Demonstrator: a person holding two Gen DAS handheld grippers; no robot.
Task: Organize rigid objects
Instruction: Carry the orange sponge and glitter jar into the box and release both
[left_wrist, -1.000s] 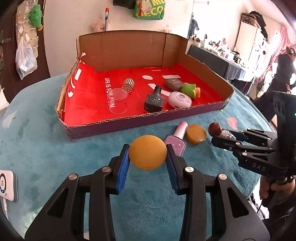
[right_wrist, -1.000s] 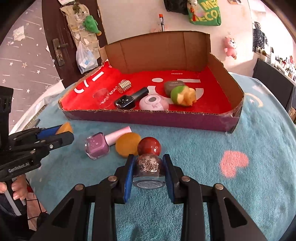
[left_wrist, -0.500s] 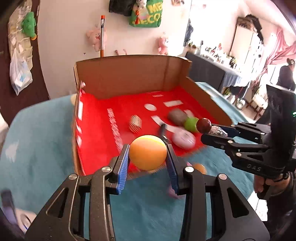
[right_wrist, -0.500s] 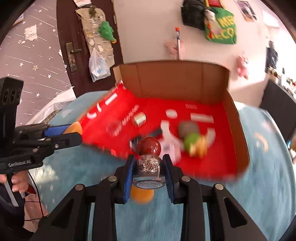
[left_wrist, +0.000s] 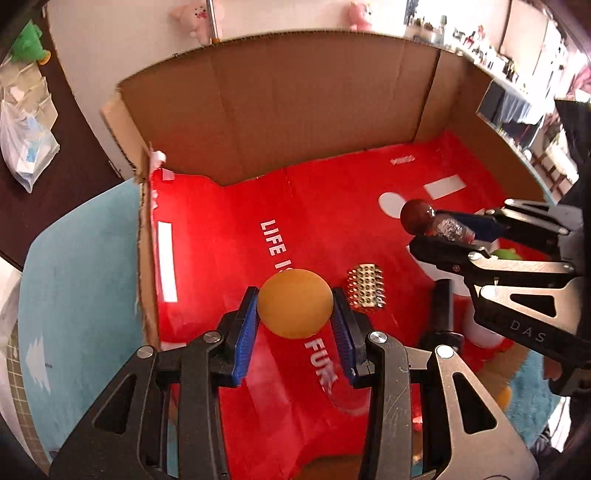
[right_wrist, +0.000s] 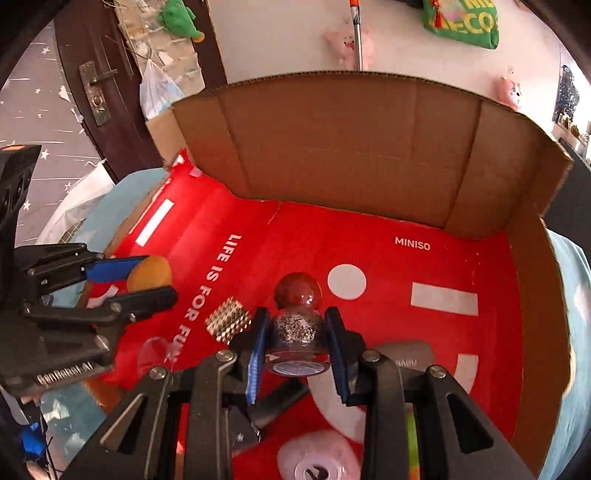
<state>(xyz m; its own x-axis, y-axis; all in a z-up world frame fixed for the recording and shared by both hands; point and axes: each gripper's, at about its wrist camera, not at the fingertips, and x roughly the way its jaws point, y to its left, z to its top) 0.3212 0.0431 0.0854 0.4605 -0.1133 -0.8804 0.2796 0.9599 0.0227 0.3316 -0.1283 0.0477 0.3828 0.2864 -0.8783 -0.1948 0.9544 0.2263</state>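
Left gripper (left_wrist: 294, 309) pinches an orange ball (left_wrist: 294, 303) between its blue pads, held above the red floor of the cardboard box (left_wrist: 280, 110), near the left side. Right gripper (right_wrist: 297, 334) clamps a small glitter bottle (right_wrist: 297, 332) with a round dark-red cap, above the box floor, mid-box. A studded silver piece (right_wrist: 227, 320) lies on the floor between both.

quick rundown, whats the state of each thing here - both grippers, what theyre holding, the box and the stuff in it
left gripper: shut on the orange disc, over the box
orange disc: held off the floor
right gripper: shut on the glitter bottle, over the box
glitter bottle: held, red ball cap pointing away
cardboard box: open, red floor
studded silver piece: lying loose on the box floor
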